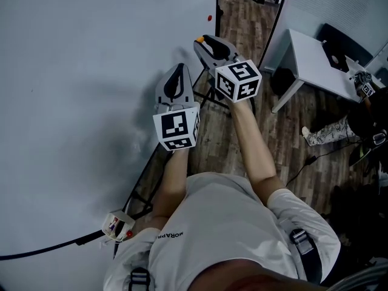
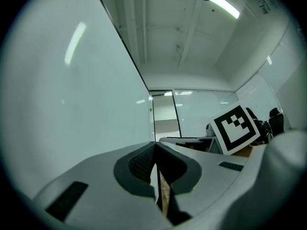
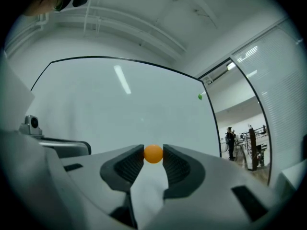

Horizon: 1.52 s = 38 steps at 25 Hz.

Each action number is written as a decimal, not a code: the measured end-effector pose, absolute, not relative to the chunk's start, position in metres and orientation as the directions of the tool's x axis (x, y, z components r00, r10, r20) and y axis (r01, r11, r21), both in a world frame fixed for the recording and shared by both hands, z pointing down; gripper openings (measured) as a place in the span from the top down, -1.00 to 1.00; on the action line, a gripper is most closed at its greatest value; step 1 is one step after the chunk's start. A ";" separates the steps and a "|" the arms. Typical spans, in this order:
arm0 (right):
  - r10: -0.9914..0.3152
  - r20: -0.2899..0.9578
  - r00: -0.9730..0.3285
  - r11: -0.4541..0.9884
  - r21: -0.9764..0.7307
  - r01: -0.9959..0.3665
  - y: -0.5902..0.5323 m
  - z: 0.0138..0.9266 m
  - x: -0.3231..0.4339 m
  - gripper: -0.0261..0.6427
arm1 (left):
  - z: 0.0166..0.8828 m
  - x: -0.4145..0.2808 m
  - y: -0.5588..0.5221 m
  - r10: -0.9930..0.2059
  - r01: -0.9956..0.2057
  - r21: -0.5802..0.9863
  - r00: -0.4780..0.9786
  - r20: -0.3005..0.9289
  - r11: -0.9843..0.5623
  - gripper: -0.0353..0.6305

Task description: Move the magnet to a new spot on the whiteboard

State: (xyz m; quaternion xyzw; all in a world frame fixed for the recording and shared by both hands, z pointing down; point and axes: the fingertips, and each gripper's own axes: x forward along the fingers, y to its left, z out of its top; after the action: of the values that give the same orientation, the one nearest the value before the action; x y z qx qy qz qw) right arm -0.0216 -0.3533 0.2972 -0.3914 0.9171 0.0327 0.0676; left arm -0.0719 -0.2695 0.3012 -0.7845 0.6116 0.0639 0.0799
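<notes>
The whiteboard (image 1: 85,102) fills the left of the head view and stands wide in the right gripper view (image 3: 120,109). A small orange round magnet (image 3: 153,154) sits pinched between the tips of my right gripper (image 3: 153,155). In the head view that gripper (image 1: 202,41) is by the board's right edge, with a bit of orange at its tip. I cannot tell whether the magnet touches the board. My left gripper (image 1: 176,70) hangs beside it, shut with nothing between its jaws (image 2: 154,145).
A red magnet (image 1: 210,18) and a green magnet (image 3: 200,96) sit near the board's edge. The board's black stand legs (image 1: 209,99) run over the wood floor. A white table (image 1: 315,59) and a seated person (image 1: 339,126) are at the right. A small box (image 1: 118,225) hangs at the board's lower edge.
</notes>
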 end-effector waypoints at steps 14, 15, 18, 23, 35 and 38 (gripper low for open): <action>-0.750 -0.188 -0.634 0.643 0.020 -0.766 -0.325 0.294 -0.012 0.53 | 0.301 -0.072 -0.272 -0.947 -0.968 -0.041 0.249 -0.202 -0.246 0.88; -0.753 -0.189 -0.630 0.639 0.020 -0.769 -0.324 0.295 -0.011 0.53 | 0.302 -0.072 -0.273 -0.947 -0.968 -0.040 0.250 -0.201 -0.247 0.88; -0.764 -0.191 -0.617 0.626 0.016 -0.780 -0.320 0.297 -0.008 0.53 | 0.303 -0.072 -0.273 -0.948 -0.968 -0.040 0.250 -0.198 -0.247 0.88; -0.777 -0.186 -0.601 0.609 0.016 -0.793 -0.313 0.302 -0.005 0.53 | 0.305 -0.071 -0.273 -0.948 -0.967 -0.042 0.253 -0.193 -0.250 0.88; -0.821 -0.185 -0.540 0.547 0.018 -0.837 -0.302 0.312 0.009 0.53 | 0.309 -0.062 -0.278 -0.946 -0.963 -0.060 0.269 -0.180 -0.263 0.88; -0.836 -0.184 -0.517 0.525 0.008 -0.851 -0.300 0.315 0.015 0.53 | 0.313 -0.057 -0.280 -0.945 -0.960 -0.064 0.278 -0.173 -0.271 0.88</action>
State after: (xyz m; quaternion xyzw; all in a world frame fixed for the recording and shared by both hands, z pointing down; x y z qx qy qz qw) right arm 0.0149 -0.2999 0.3149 -0.4850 0.8696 0.0485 0.0790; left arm -0.0574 -0.2798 0.3131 -0.7957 0.5986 0.0503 0.0779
